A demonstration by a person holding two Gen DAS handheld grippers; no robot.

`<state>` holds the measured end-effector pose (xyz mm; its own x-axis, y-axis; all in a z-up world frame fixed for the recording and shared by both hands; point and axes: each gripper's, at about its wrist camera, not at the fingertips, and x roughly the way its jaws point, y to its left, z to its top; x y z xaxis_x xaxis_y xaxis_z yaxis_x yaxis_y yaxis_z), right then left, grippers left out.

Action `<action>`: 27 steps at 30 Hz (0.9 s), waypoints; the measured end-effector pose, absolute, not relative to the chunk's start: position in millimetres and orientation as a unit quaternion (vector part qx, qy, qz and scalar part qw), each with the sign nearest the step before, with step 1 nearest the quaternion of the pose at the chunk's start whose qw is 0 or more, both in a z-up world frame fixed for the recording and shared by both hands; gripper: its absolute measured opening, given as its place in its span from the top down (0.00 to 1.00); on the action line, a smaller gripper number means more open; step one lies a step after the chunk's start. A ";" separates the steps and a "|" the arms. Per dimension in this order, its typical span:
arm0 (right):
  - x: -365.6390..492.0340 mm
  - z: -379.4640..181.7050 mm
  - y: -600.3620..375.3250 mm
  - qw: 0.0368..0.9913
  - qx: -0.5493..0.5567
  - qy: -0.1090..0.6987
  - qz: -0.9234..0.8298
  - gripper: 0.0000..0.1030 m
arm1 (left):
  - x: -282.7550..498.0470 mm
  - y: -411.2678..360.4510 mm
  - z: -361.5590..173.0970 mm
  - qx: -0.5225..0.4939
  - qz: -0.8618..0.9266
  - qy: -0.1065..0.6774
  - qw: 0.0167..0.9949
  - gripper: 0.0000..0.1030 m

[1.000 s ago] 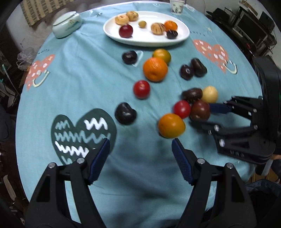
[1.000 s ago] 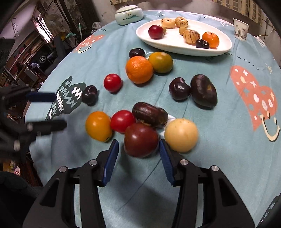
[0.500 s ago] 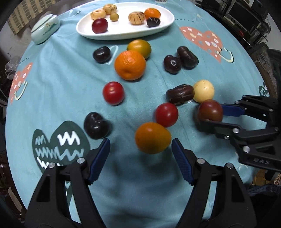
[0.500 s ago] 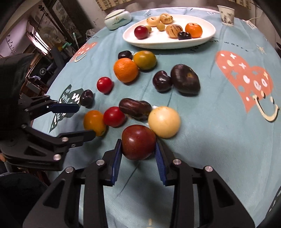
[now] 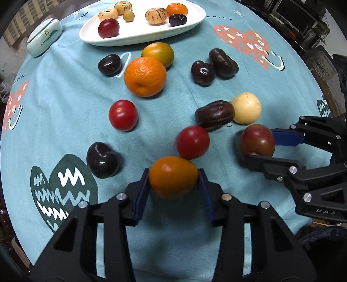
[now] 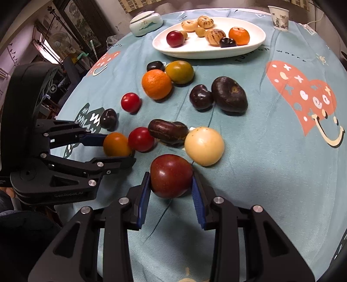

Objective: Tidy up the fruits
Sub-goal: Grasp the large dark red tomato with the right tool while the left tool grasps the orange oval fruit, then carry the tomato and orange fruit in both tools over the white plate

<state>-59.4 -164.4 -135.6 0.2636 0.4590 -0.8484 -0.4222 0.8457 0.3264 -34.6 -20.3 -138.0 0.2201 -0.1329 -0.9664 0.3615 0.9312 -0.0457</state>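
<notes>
My left gripper (image 5: 173, 184) is shut on an orange tomato (image 5: 173, 176) at the near edge of the blue tablecloth; it also shows in the right wrist view (image 6: 116, 144). My right gripper (image 6: 171, 184) is shut on a dark red tomato (image 6: 171, 175), seen from the left wrist view (image 5: 258, 141). A white oval plate (image 5: 195, 19) at the far side holds several small fruits. Loose on the cloth lie a red tomato (image 5: 193, 142), another red tomato (image 5: 123, 115), an orange (image 5: 144, 76), a pale yellow fruit (image 5: 246, 107) and several dark purple fruits.
A pale green lidded dish (image 5: 44, 38) sits far left of the plate. A paper cup (image 6: 279, 18) stands at the far right. The round table's edge curves close below both grippers. Dark clutter surrounds the table.
My left gripper moved forward and closed on the orange tomato. My right gripper closed tight on the dark red tomato and holds it.
</notes>
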 end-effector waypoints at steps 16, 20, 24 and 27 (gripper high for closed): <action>-73.5 -111.5 -136.4 0.803 -0.007 0.512 0.304 0.64 | -58.3 -16.2 -87.4 0.125 -0.127 0.550 0.816 0.58; -74.6 -103.4 -133.7 0.808 -0.010 0.504 0.307 0.64 | -58.5 -9.9 -78.1 0.127 -0.120 0.538 0.825 0.58; -75.7 -97.4 -135.9 0.814 -0.007 0.497 0.302 0.64 | -58.3 -10.8 -71.5 0.129 -0.118 0.531 0.829 0.58; -75.7 -92.8 -137.1 0.818 -0.003 0.491 0.300 0.64 | -57.6 -12.7 -67.3 0.133 -0.121 0.526 0.831 0.58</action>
<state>-75.7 -137.1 -92.8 0.3385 0.4868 -0.8053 -0.4936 0.8204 0.2885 -57.6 -12.7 -67.3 0.4176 -0.0607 -0.9066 0.3407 0.9354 0.0943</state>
